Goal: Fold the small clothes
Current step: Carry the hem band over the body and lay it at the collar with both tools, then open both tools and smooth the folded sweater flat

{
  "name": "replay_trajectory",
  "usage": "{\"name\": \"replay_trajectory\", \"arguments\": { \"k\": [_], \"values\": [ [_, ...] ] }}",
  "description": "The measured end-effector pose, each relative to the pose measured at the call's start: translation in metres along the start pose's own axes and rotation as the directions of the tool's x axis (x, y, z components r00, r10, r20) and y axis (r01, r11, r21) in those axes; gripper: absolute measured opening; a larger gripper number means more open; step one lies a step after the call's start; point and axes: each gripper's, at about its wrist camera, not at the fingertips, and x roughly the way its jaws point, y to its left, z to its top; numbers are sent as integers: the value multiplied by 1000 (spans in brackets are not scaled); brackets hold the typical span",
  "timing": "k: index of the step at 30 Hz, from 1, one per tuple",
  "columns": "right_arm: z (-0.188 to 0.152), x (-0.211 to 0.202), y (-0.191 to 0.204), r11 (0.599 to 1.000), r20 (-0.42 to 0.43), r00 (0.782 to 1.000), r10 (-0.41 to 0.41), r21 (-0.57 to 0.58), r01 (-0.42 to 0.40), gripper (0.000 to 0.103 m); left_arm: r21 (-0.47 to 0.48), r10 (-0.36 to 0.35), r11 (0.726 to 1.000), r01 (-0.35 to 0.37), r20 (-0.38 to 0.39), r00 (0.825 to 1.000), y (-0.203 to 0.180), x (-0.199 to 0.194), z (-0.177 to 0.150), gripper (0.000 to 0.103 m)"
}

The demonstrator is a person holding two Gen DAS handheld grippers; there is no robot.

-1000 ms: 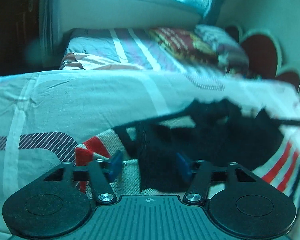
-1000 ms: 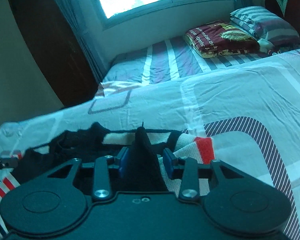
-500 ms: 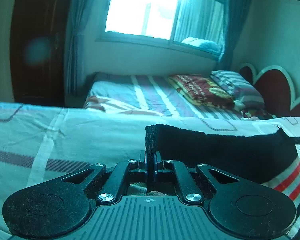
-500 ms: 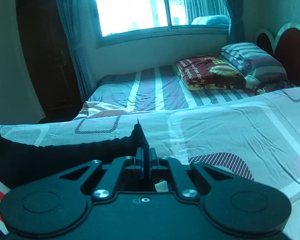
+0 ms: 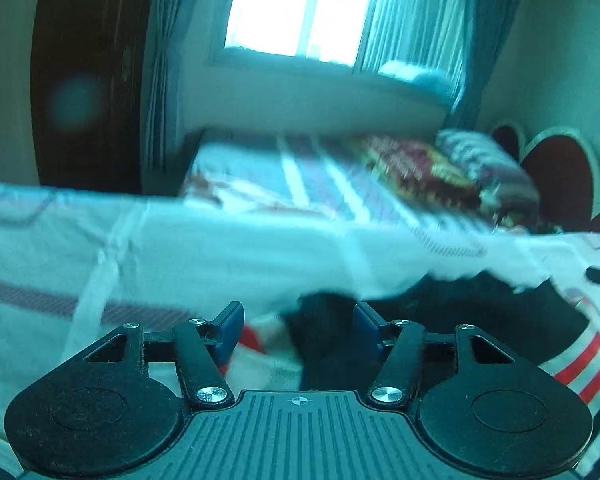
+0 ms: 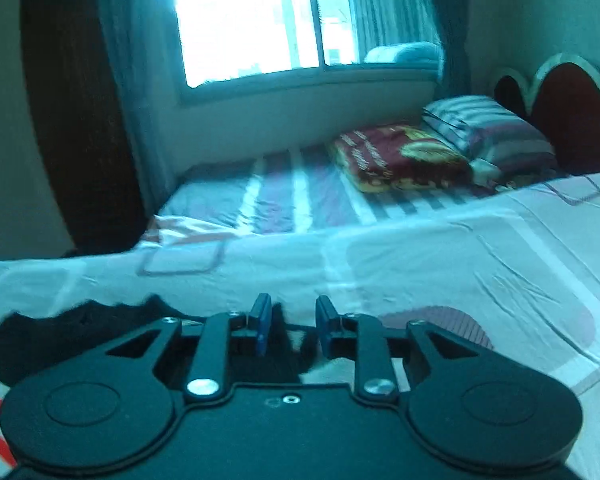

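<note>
My left gripper (image 5: 296, 330) and right gripper (image 6: 290, 330) are both opening, pads off the dark knit garment (image 5: 460, 312), which lies on the pale patterned bedsheet (image 6: 480, 264). One fold looks done; prob. more left.

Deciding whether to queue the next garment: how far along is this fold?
Done: black garment laid over the striped cloth. In hand: left hand-held gripper and right hand-held gripper are opening, pads clear of fabric. Left: any remaining folds; blur hides the garment's shape.

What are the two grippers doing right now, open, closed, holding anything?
Left gripper: opening, black cloth between the jaws, not gripped.
Right gripper: opening, gripping nothing.
</note>
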Motion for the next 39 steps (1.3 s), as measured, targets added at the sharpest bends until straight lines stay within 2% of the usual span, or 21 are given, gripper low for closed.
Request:
{"name": "replay_trajectory", "arguments": {
  "k": [2, 4, 6, 8, 10, 11, 12, 13, 15, 17, 18, 19, 22, 25, 28, 29, 31, 32, 34, 37, 39],
  "values": [
    [-4, 9, 33, 989, -65, 993, 97, -103, -104, 28, 91, -80, 993, 81, -14, 997, -37, 0, 1, 59],
    [-16, 24, 65, 964, -130, 981, 145, -206, -170, 24, 197, -140, 969, 152, -74, 987, -81, 12, -8, 60],
    [-29, 37, 91, 936, -186, 974, 130, -301, -183, 24, 268, -152, 946, 182, -130, 980, -110, 24, -25, 60],
    [-43, 39, 102, 890, -196, 977, 84, -426, -163, 24, 292, -150, 939, 182, -131, 980, -115, 27, -41, 60],
    [-46, 35, 86, 879, -187, 982, 10, -466, -97, 24, 286, -83, 952, 109, -100, 991, -95, 20, -47, 60],
    [-43, 31, 64, 898, -164, 985, -55, -440, -23, 24, 260, -19, 965, 41, -86, 996, -77, 15, -48, 59],
    [-41, 29, 38, 916, -157, 981, -117, -399, 45, 24, 225, 4, 974, 13, -73, 997, -54, 10, -50, 59],
    [-41, 21, 11, 935, -152, 978, -144, -346, 84, 24, 195, -6, 981, 19, -67, 998, -36, 5, -52, 59],
    [-38, 10, -15, 958, -174, 980, -102, -281, 50, 23, 214, -20, 976, 38, -86, 996, -23, 1, -52, 59],
    [-36, 4, -5, 944, -162, 979, -123, -324, 65, 24, 244, -8, 969, 30, -93, 996, -28, 1, -48, 59],
    [-34, -2, 2, 944, -132, 982, -137, -317, 89, 27, 242, 13, 970, 9, -92, 996, -33, -1, -44, 59],
    [-31, -11, 8, 958, -102, 989, -110, -276, 78, 27, 225, 29, 974, -13, -69, 997, -40, -7, -39, 59],
    [-32, -24, 36, 974, -127, 992, 10, -225, -39, 28, 225, -38, 974, 36, 9, 999, -68, -31, -36, 59],
    [-50, -24, 77, 948, -167, 983, 75, -294, -122, 27, 240, -114, 964, 117, -27, 993, -104, -31, -46, 60],
    [-72, -19, 101, 916, -216, 975, 59, -377, -138, 27, 279, -130, 949, 150, -88, 988, -123, -26, -67, 60],
    [-78, -19, 101, 905, -219, 975, 41, -406, -129, 27, 301, -114, 943, 144, -114, 987, -123, -24, -75, 60],
    [-79, -28, 85, 906, -208, 978, -6, -415, -83, 27, 309, -70, 946, 96, -96, 993, -107, -31, -82, 64],
    [-74, -32, 70, 925, -201, 978, -48, -379, -32, 27, 275, -28, 960, 54, -98, 995, -94, -33, -80, 70],
    [-65, -42, 38, 950, -202, 972, -121, -308, 54, 30, 199, 25, 980, -4, -100, 995, -63, -45, -75, 71],
    [-55, -86, -11, 993, -141, 988, -56, -109, 41, 30, 165, 39, 986, -29, -53, 998, -37, -77, -76, 71],
    [-56, -104, -42, 999, -152, 988, -31, 25, 35, 33, 144, 44, 989, -35, -61, 997, -28, -89, -82, 71]
  ]
}}
